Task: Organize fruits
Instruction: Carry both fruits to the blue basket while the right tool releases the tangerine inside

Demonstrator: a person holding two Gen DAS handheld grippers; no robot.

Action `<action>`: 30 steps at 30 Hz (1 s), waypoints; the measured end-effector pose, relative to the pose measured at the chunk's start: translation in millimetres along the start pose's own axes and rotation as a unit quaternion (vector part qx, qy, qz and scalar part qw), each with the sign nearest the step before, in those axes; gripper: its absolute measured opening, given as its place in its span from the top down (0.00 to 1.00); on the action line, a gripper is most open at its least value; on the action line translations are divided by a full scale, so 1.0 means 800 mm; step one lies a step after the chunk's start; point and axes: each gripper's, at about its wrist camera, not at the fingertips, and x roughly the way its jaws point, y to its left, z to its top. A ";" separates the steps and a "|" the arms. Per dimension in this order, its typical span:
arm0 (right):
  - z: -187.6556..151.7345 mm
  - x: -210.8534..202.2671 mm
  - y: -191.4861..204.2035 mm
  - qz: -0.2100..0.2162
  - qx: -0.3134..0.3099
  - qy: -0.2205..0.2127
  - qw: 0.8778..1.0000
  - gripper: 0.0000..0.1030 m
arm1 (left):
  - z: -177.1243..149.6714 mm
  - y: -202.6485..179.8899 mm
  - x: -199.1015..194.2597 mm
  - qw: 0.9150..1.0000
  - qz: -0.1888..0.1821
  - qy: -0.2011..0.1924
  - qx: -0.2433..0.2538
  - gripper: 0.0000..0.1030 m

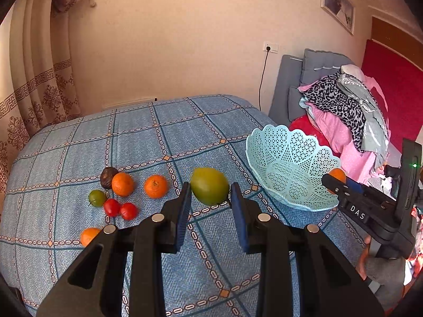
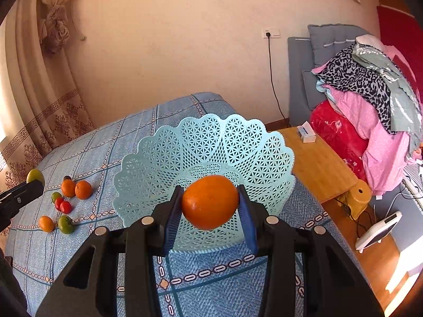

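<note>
My left gripper [image 1: 210, 195] is shut on a large green fruit [image 1: 209, 185], its blue pads pressed to both sides, above the blue checked bedcover [image 1: 164, 132]. In the right wrist view my right gripper [image 2: 210, 196] is shut on an orange [image 2: 210, 206], held just in front of the empty pale-blue lattice basket [image 2: 206, 137]. From the left wrist view, that gripper [image 1: 333, 182] and its orange [image 1: 338, 175] sit at the basket's [image 1: 277, 145] right rim. Loose on the cover lie oranges [image 1: 123, 184] [image 1: 156, 186] [image 1: 90, 236], a dark fruit [image 1: 108, 177], a green tomato [image 1: 97, 198] and red tomatoes [image 1: 111, 207].
A wooden side table [image 2: 317, 163] with a small white box [image 2: 306, 132] stands right of the bed, with a yellow stool [image 2: 357, 195] under it. Piled clothes [image 2: 370, 100] cover a grey chair. A second green tomato [image 2: 66, 224] lies beside the nearest orange.
</note>
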 end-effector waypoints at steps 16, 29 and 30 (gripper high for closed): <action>0.007 -0.013 -0.023 -0.004 0.034 -0.033 0.999 0.48 | 0.010 -0.073 0.051 0.997 -0.062 0.031 0.045 0.70; 0.007 -0.021 -0.030 -0.027 0.040 -0.042 0.998 0.39 | 0.008 -0.107 0.095 0.991 -0.108 0.058 0.052 0.69; 0.007 -0.021 -0.031 -0.027 0.041 -0.042 0.998 0.39 | 0.006 -0.107 0.094 0.991 -0.109 0.058 0.054 0.68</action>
